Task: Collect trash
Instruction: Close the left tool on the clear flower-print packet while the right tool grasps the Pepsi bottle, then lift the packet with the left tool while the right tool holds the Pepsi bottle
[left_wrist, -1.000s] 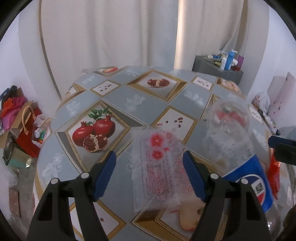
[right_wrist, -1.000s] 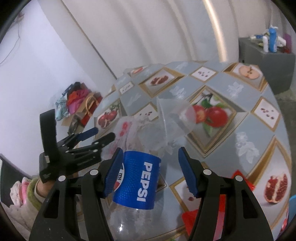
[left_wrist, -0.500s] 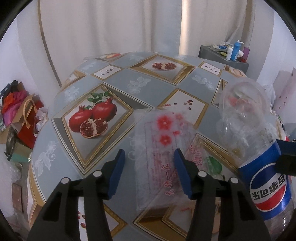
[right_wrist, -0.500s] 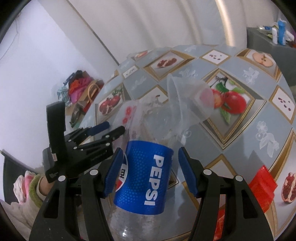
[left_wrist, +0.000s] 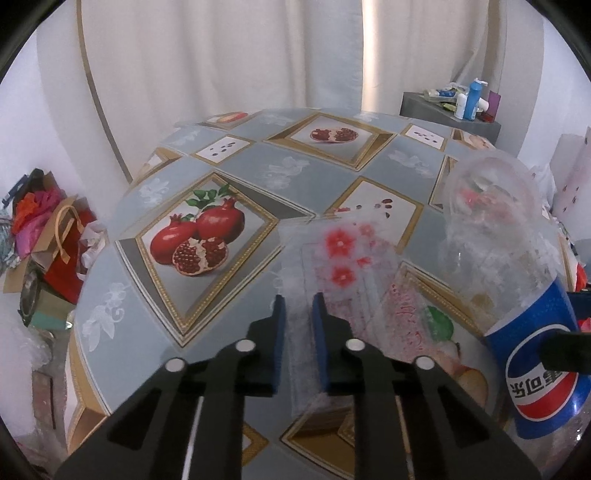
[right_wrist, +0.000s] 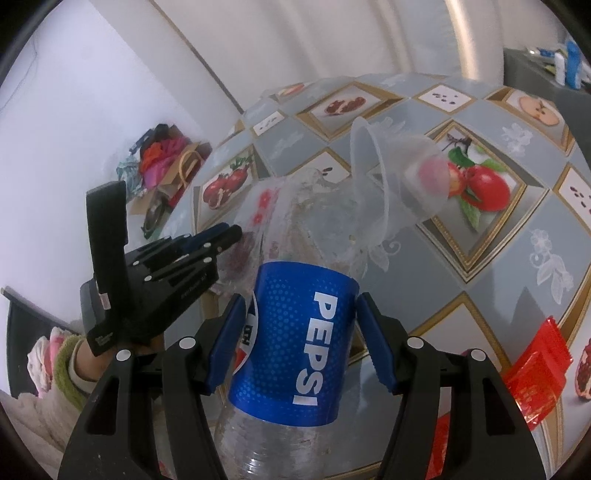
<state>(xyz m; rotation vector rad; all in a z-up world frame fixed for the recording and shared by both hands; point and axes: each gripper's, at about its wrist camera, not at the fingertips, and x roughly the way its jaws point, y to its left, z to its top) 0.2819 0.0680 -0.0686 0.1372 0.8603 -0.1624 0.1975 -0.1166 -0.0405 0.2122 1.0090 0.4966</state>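
Blue Pepsi label on clear bottle (right_wrist: 295, 354), red-flowered clear wrapper (left_wrist: 343, 266), grey pomegranate-print tablecloth (left_wrist: 236, 173), blue-padded black tongs (left_wrist: 298, 314)

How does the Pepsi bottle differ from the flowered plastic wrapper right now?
The Pepsi bottle is a bulky clear cylinder with a blue label; the wrapper is a thin flat sheet printed with red flowers. The bottle sits between the right claw's widely spread fingers; the wrapper's edge is between the left claw's narrow, closing fingers. Both are see-through plastic trash over the table.

Bottle (right_wrist: 295, 347): clear, blue Pepsi label, lying tilted on table. Wrapper (left_wrist: 354, 280): clear, red-flowered, flat beside it.
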